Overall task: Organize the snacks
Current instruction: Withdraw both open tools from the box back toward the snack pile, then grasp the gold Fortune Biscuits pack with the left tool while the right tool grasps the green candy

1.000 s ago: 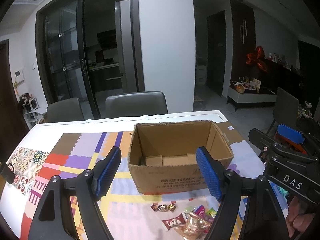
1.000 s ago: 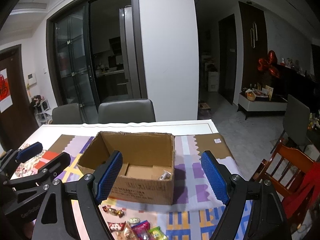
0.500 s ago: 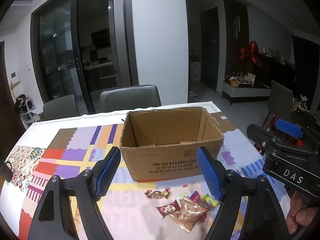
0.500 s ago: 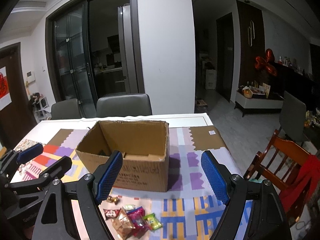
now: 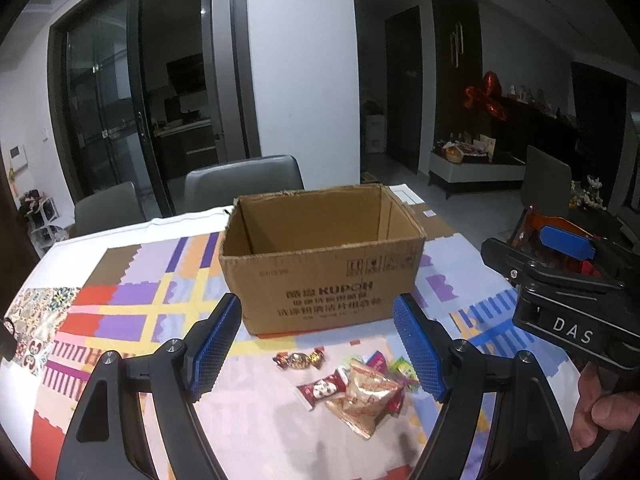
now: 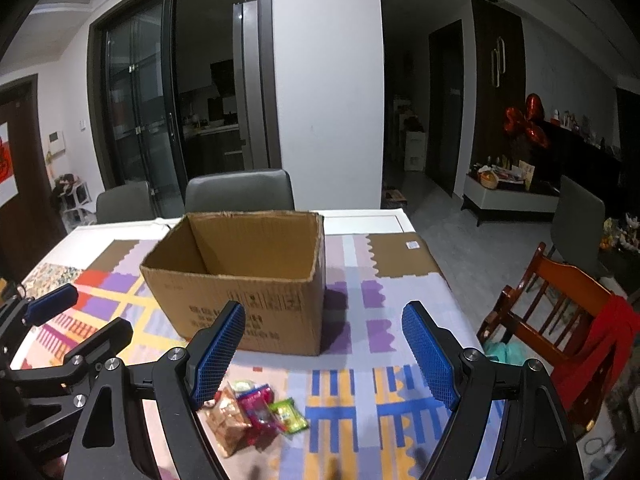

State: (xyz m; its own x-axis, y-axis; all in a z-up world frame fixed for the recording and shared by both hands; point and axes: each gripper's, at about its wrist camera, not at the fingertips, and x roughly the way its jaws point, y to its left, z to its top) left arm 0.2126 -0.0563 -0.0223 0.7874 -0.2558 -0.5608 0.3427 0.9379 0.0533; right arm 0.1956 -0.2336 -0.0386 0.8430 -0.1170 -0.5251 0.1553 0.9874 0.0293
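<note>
Both our grippers have dropped lower toward the counter [image 5: 120, 240] since a second ago, and more of the snacks [image 5: 356, 380] now shows. We hold the left gripper [image 5: 316, 344] and right gripper [image 6: 324, 354] with jaws apart, gripping nothing. An open box [image 5: 320, 276] stands on the patterned cloth [image 5: 132, 308]; the snacks lie in a loose pile just in front of the box, near us. Grey chairs [image 6: 240, 190] stand behind the box.

Table [image 5: 120, 232] covered by patchwork-patterned cloth [image 5: 132, 304]. Resting on cloth: open cardboard box [image 5: 328, 280]; small pile of wrapped snacks [image 5: 352, 384] just before it.
</note>
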